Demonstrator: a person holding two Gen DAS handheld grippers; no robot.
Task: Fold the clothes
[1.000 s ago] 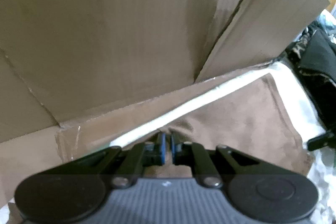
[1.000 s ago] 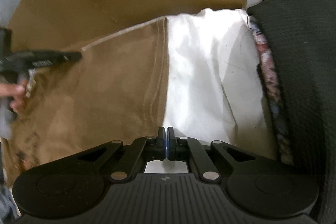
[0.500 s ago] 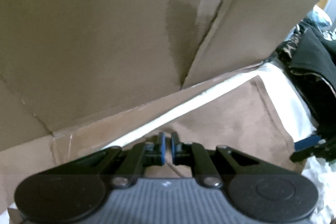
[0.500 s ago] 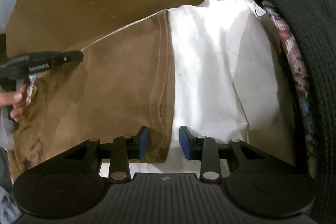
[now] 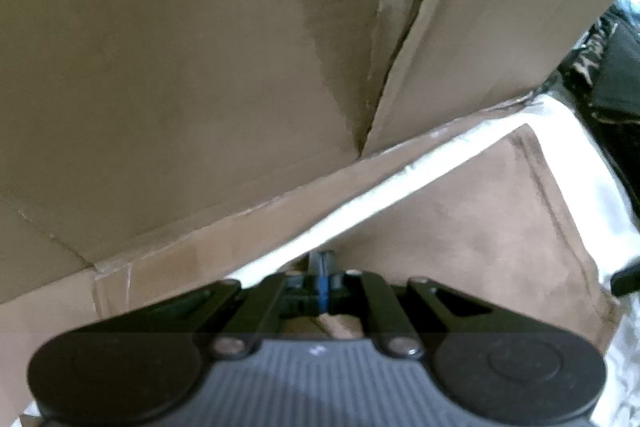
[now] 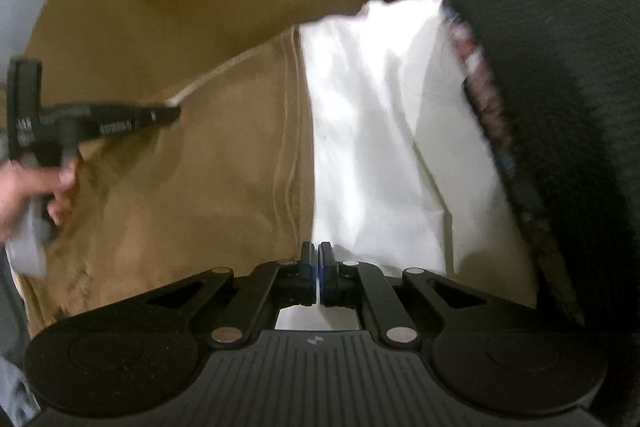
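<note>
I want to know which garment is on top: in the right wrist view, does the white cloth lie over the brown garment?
No: the brown garment's stitched edge lies over the white cloth.

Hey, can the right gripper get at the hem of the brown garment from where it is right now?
Probably yes. The right gripper sits shut right at the brown garment's hem, on the white cloth, with nothing between them. It must open first.

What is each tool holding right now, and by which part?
Brown garment, by both: left tool pinches its edge beside the cardboard; right tool seems to pinch its stitched hem.
</note>
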